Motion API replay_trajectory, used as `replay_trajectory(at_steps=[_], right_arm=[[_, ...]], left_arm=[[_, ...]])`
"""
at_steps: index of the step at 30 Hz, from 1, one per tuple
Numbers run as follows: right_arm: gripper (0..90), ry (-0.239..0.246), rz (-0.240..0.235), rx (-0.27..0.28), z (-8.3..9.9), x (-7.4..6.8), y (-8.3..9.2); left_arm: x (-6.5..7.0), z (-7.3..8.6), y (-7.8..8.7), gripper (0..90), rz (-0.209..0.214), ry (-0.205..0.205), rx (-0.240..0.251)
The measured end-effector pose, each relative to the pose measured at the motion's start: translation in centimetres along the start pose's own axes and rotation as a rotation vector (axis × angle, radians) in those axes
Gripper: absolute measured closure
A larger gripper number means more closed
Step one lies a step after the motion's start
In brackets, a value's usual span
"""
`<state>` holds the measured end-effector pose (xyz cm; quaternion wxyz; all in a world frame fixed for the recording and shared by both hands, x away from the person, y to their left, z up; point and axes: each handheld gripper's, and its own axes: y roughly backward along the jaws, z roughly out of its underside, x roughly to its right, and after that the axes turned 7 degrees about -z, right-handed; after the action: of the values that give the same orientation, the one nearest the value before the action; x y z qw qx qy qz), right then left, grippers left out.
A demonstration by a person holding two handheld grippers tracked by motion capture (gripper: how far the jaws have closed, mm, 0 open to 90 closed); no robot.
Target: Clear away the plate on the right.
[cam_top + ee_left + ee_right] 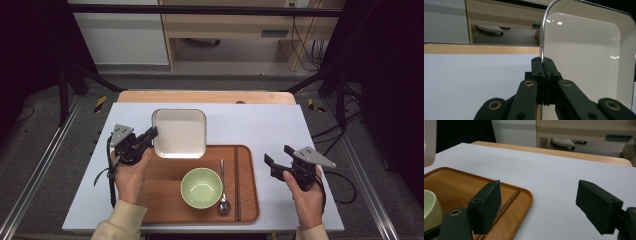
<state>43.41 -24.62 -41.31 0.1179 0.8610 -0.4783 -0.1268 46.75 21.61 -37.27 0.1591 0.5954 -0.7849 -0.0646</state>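
Nearest me, the pale green glazed bowl (201,187), round and glossy, sits on the wooden tray (248,200), with a metal spoon (223,192) and dark chopsticks (236,181) lying just beside it. My right hand-held gripper (278,161) hangs empty, jaws wide, over the white table (270,125) beside the tray's right edge. My left hand-held gripper (151,134) is clamped thin on the left rim of the square cream plate (179,132), which overlaps the tray's far-left corner. Risk: it's a one-sided pinch on a slick, hard rim with rounded corners, so the plate could pivot or slip out, drop on the tray lip and knock the bowl.
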Motion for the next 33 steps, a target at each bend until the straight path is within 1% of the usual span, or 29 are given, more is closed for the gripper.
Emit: replay_trajectory(at_steps=[1,2,4,5,7,8,15,20,25,29,31,33], right_arm=[[20.1,-0.003,0.003,0.003,0.1,0.2,0.2],[19.8,0.005,0.015,0.003,0.2,0.4,0.3],[19.7,0.006,0.033,0.001,0.4,0.7,0.7],[19.0,0.017,0.04,0.006,0.5,0.9,0.9],[16.6,0.021,0.043,0.002,0.7,1.2,1.2],[16.1,0.023,0.054,-0.001,0.8,1.4,1.3],[13.6,0.013,0.088,-0.002,1.5,2.5,2.1],[11.7,0.015,0.108,0.009,1.7,3.1,2.6],[11.3,0.005,0.127,0.012,2.1,3.6,2.8],[11.3,-0.005,0.14,0.003,2.4,3.9,2.9],[11.3,0.002,0.142,0.001,2.5,4.0,2.9],[11.3,-0.003,0.144,-0.001,2.5,4.1,2.9]], left_arm=[[-0.2,0.0,0.2,88.8,-0.004,0.001,-0.001],[-0.4,0.0,0.3,88.8,-0.006,0.003,0.0],[-0.8,0.0,0.6,88.8,-0.013,0.005,0.001],[-1.0,0.0,0.8,88.8,-0.016,0.009,0.001],[-1.3,0.1,1.2,88.8,-0.021,0.011,-0.003],[-1.4,0.2,1.3,88.8,-0.023,0.011,-0.003],[-2.4,0.6,2.2,88.8,-0.032,0.028,-0.003],[-3.1,1.0,2.6,88.8,-0.047,0.029,-0.021],[-3.6,1.4,2.9,88.8,-0.059,0.028,-0.056],[-4.4,1.5,3.1,88.8,-0.077,0.03,-0.079],[-4.8,1.7,3.2,88.8,-0.084,0.03,-0.09],[-5.1,1.9,3.3,88.8,-0.093,0.028,-0.096]])
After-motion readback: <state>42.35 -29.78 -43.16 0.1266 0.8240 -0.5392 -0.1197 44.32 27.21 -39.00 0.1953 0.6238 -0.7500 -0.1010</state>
